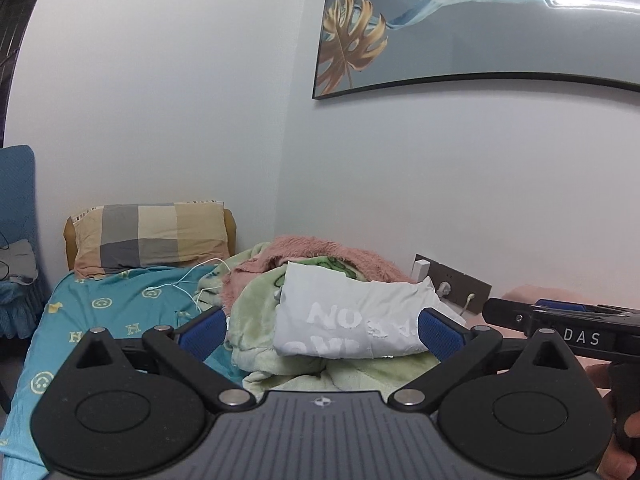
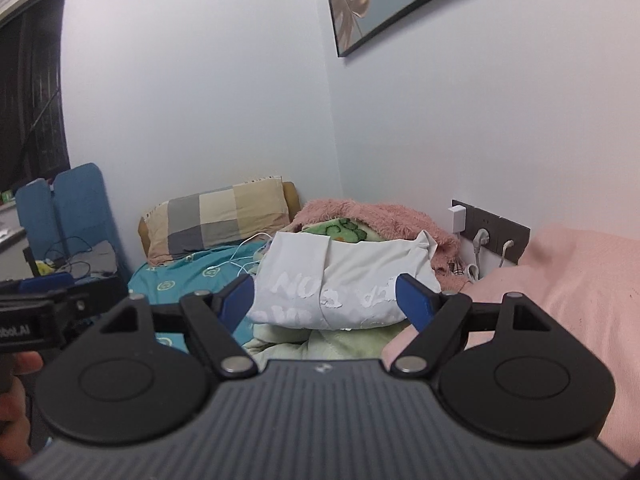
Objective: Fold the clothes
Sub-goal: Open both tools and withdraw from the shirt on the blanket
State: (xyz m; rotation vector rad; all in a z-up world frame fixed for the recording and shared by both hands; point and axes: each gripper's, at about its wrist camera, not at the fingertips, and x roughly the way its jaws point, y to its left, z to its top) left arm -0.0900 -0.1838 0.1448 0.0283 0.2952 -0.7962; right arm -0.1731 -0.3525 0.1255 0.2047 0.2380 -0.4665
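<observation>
The folded white shirt (image 1: 352, 316) lies on top of a heap of blankets on the bed, out in front of both grippers and not touching them. The left gripper (image 1: 322, 330) has its jaws spread wide apart with nothing between them. The right gripper (image 2: 325, 300) is let go too, its blue pads (image 2: 414, 300) held apart and empty. The shirt shows beyond the gap of each one.

The shirt is smooth cloth with cracked white letters on it, folded into a flat, nearly square pack. Under it is a soft green blanket (image 1: 256, 320), lumpy and bunched up. Behind it is a fuzzy pink blanket (image 1: 320, 250). The bed sheet (image 1: 120, 308) is blue-green with little round pictures. A puffy checked pillow (image 1: 150, 236) leans at the wall, and a thin white cable (image 1: 192, 280) lies on the sheet
</observation>
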